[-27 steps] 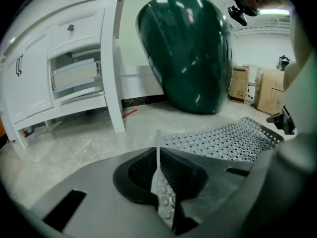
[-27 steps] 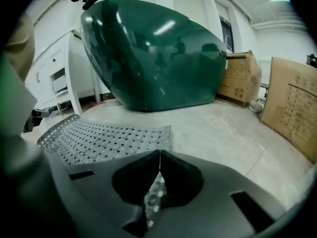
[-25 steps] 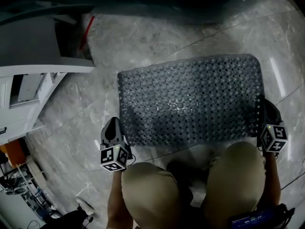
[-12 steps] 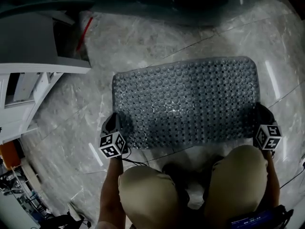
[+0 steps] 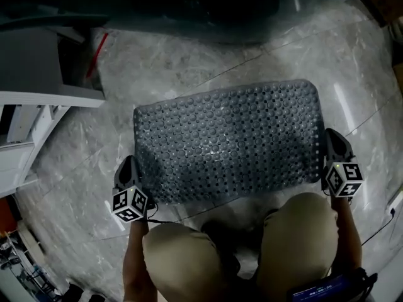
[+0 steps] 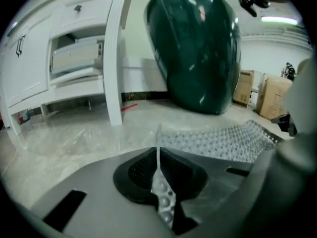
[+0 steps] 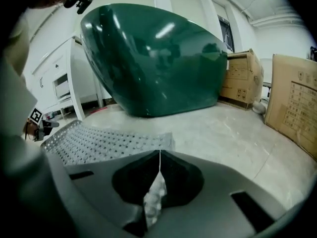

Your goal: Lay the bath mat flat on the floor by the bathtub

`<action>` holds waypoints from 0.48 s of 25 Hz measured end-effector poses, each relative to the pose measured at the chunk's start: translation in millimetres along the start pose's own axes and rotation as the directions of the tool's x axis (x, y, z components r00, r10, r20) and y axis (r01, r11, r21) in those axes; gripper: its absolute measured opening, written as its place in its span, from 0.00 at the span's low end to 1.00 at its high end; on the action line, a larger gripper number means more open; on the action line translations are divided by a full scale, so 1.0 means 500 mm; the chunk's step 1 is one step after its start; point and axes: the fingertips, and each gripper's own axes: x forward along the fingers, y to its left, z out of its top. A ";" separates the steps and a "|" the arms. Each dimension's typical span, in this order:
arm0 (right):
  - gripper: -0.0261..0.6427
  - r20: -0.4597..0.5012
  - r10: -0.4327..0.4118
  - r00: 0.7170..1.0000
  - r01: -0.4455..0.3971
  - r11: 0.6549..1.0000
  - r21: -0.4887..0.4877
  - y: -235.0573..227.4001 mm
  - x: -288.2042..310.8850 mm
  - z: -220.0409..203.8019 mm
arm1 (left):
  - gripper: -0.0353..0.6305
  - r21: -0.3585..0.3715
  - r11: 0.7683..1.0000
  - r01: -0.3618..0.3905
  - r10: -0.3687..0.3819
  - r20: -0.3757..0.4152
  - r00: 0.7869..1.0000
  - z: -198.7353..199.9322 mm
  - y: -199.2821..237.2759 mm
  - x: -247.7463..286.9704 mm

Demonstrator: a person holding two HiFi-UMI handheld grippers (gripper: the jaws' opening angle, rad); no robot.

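Note:
A grey studded bath mat [image 5: 230,140] is spread out over the marble floor [image 5: 176,61] in front of the dark green bathtub [image 5: 208,8]. My left gripper [image 5: 133,176] is shut on the mat's near left corner, and a thin strip of mat [image 6: 159,182] stands pinched between its jaws. My right gripper [image 5: 330,148] is shut on the near right corner, where the mat's edge [image 7: 156,195] sits between its jaws. The bathtub [image 6: 198,48] rises close ahead in the left gripper view. In the right gripper view the bathtub [image 7: 153,58] fills the middle, with the mat [image 7: 106,143] lying low to the left.
A white cabinet [image 5: 38,87] stands at the left, with its leg [image 6: 114,58] near the tub. A red stick [image 5: 96,52] lies by it. Cardboard boxes [image 7: 287,98] stand to the right. The person's knees [image 5: 239,257] are just behind the mat.
Both grippers and the mat have shifted left and slightly toward the tub. The mat's far edge now lies closer to the tub, and both grippers stay shut on the corners.

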 end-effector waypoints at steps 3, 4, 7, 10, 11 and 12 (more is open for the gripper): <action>0.07 0.132 0.039 0.991 -0.035 0.999 -0.031 0.030 0.003 0.137 | 0.12 0.031 0.999 0.041 -0.045 0.148 0.988 0.146 -0.040 -0.014; 0.07 0.177 0.060 0.982 -0.051 0.997 -0.052 0.051 0.002 0.189 | 0.12 0.045 0.998 0.041 -0.049 0.195 0.980 0.197 -0.052 -0.017; 0.07 0.309 0.143 0.940 -0.104 0.985 -0.139 0.147 -0.011 0.345 | 0.12 0.086 0.996 -0.009 -0.020 0.327 0.945 0.350 -0.075 -0.044; 0.07 0.415 0.227 0.881 -0.153 0.967 -0.204 0.244 -0.026 0.473 | 0.12 0.106 0.994 -0.034 -0.015 0.432 0.902 0.478 -0.111 -0.075; 0.07 0.439 0.253 0.862 -0.170 0.961 -0.219 0.271 -0.033 0.505 | 0.12 0.110 0.993 -0.030 -0.024 0.458 0.889 0.511 -0.128 -0.087; 0.07 0.455 0.279 0.846 -0.186 0.953 -0.239 0.298 -0.042 0.531 | 0.12 0.116 0.993 -0.024 -0.035 0.480 0.877 0.538 -0.145 -0.099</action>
